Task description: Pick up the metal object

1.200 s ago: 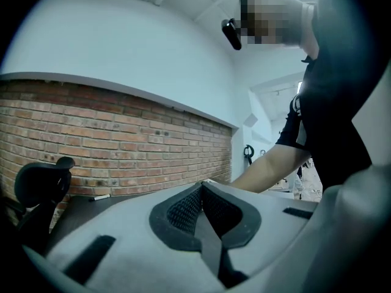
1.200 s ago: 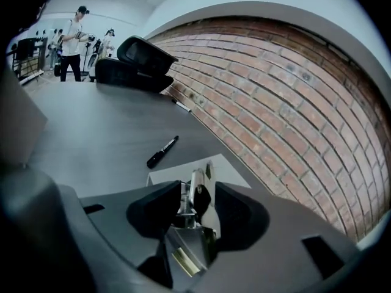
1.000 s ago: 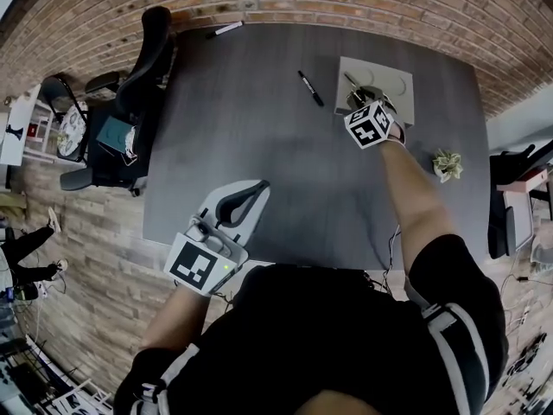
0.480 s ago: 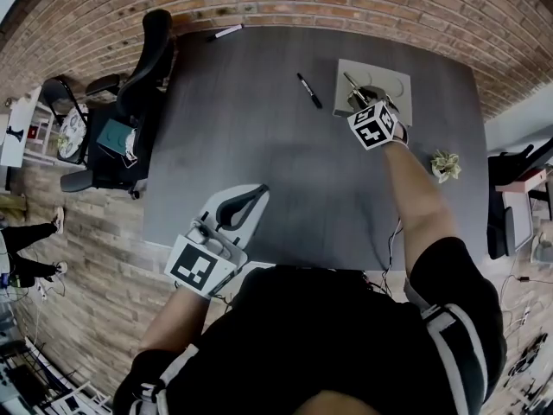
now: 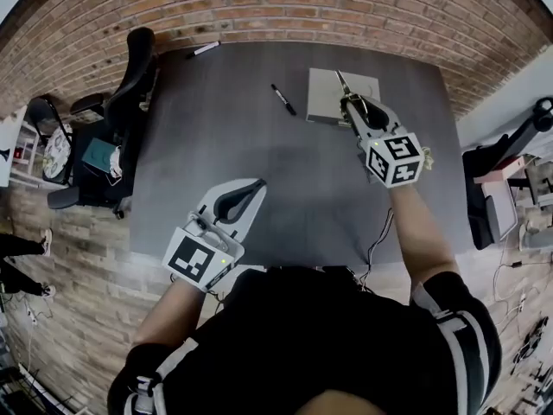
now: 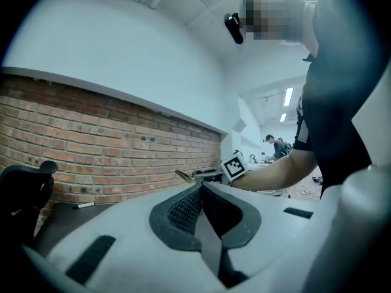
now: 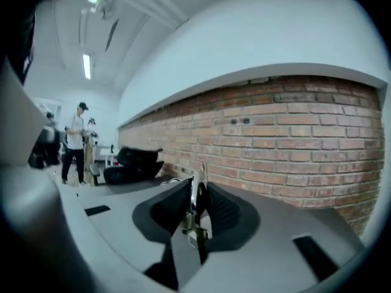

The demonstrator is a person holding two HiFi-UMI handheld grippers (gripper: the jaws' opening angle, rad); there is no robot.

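Note:
The metal object [image 7: 194,195], a thin silvery piece with a brass-coloured end, is clamped upright in my right gripper [image 7: 197,187], which is shut on it. In the head view the right gripper [image 5: 352,105] is held in the air over the grey board [image 5: 326,98], and the metal object [image 5: 340,81] sticks out past the jaws. My left gripper [image 5: 256,183] hovers near the table's front edge, shut with nothing in it. In the left gripper view the jaws of the left gripper [image 6: 201,188] touch, and the metal object [image 6: 183,174] shows far off.
A black marker [image 5: 282,98] lies on the dark table [image 5: 216,137] left of the board. A second marker [image 5: 205,48] lies at the far left corner. An office chair [image 5: 130,80] stands at the table's left side. A brick wall [image 5: 285,7] runs behind.
My right gripper has risen off the grey board with the metal object and now points level at the wall. The left gripper has barely moved.

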